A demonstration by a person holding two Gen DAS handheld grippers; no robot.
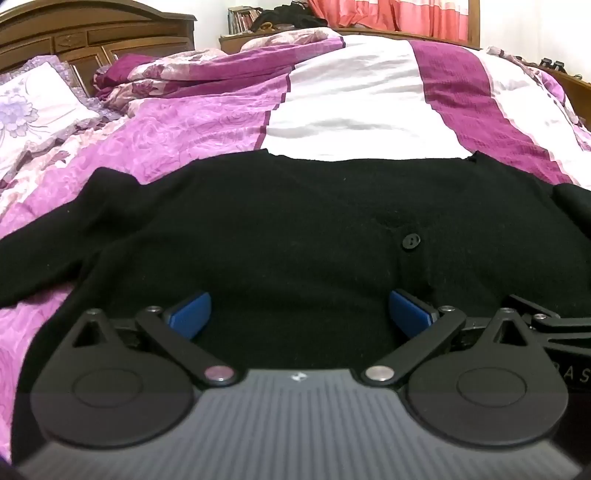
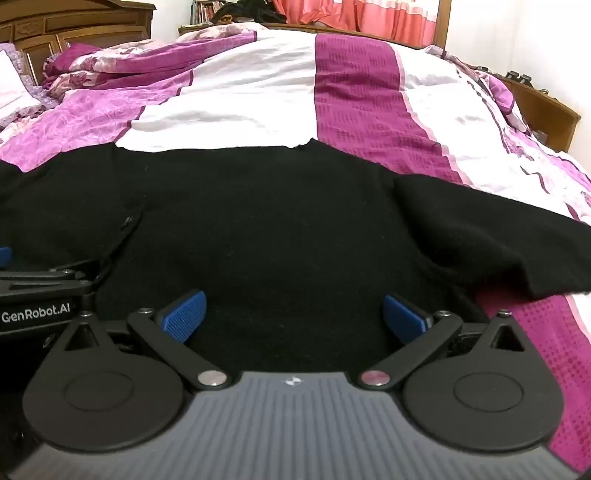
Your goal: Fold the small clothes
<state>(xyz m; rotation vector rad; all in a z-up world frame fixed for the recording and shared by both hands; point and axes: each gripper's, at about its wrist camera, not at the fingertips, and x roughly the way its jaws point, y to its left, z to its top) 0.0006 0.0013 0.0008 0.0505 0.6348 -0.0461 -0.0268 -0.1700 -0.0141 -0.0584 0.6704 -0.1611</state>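
Observation:
A small black cardigan (image 1: pixel 288 221) lies spread flat on the bed, its hem toward the far side and both sleeves out to the sides. A black button (image 1: pixel 410 242) shows on its front. My left gripper (image 1: pixel 300 314) hovers open over the near left part of the garment, blue pads wide apart, nothing between them. In the right wrist view the same cardigan (image 2: pixel 266 221) fills the middle, its right sleeve (image 2: pixel 498 236) lying across the bedspread. My right gripper (image 2: pixel 293 317) is open above the near right part, pads clear of the cloth. The two grippers sit side by side.
The bedspread (image 1: pixel 351 103) has white, magenta and pink floral bands. A floral pillow (image 1: pixel 33 110) and a rumpled quilt (image 1: pixel 177 74) lie at the left, by a wooden headboard (image 1: pixel 88 33). A wooden bed frame (image 2: pixel 543 110) edges the right; curtains (image 2: pixel 388 18) hang behind.

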